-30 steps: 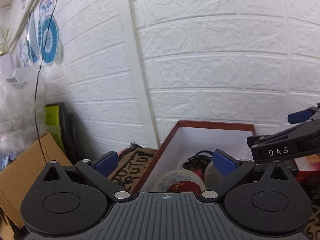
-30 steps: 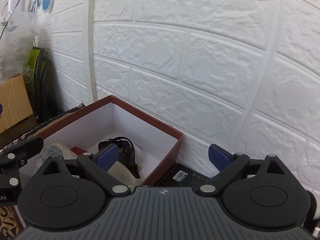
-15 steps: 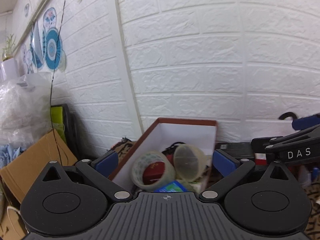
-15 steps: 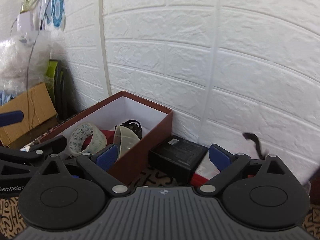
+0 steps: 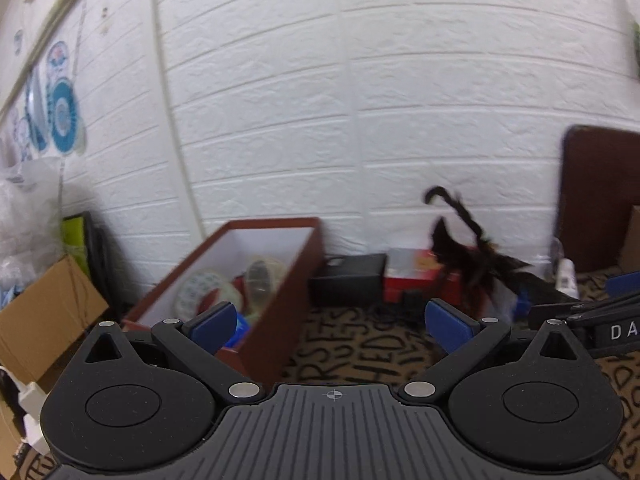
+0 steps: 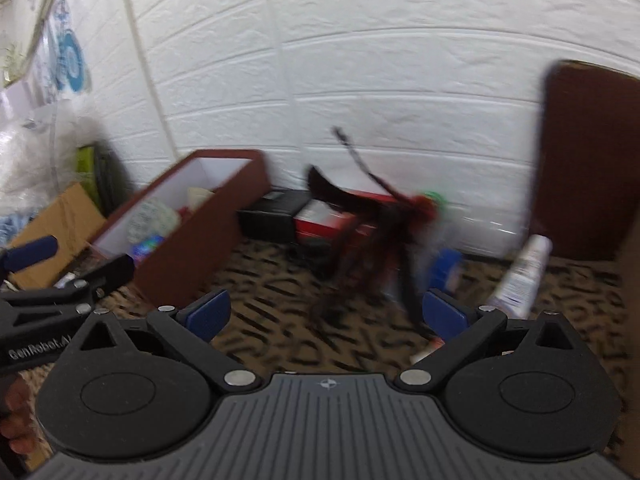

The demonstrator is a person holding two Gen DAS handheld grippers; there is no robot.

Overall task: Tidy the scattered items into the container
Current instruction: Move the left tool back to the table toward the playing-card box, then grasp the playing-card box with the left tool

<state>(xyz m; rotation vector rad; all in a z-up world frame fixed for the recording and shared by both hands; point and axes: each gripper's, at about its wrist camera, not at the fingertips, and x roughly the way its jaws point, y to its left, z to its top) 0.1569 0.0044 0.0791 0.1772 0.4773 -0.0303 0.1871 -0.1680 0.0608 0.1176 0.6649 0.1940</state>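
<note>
A brown box with a white inside (image 5: pixel 280 276) (image 6: pixel 208 216) stands on the patterned mat by the wall. It holds a roll of tape (image 5: pixel 200 292) (image 6: pixel 150 216), a clear cup (image 5: pixel 260 280) and other small things. Outside it lie a black box (image 5: pixel 352 280) (image 6: pixel 276 216), a red box (image 5: pixel 416 276) (image 6: pixel 324 216), a dark feathered stick (image 5: pixel 468 248) (image 6: pixel 376 216) and a white bottle (image 6: pixel 520 276). My left gripper (image 5: pixel 334 326) is open and empty, to the right of the brown box. Over the mat, my right gripper (image 6: pixel 326 314) is open and empty too.
A white brick wall runs behind everything. Cardboard (image 5: pixel 44 320) and plastic bags (image 5: pixel 20 220) sit to the left of the brown box. A tall dark brown panel (image 5: pixel 596 200) (image 6: pixel 588 160) stands at the right. The leopard-print lettered mat (image 5: pixel 360 352) covers the floor.
Both grippers have pulled back and swung right, away from the brown box. The box now sits farther off at the left, and the feathered stick, bottle and mat have come into view.
</note>
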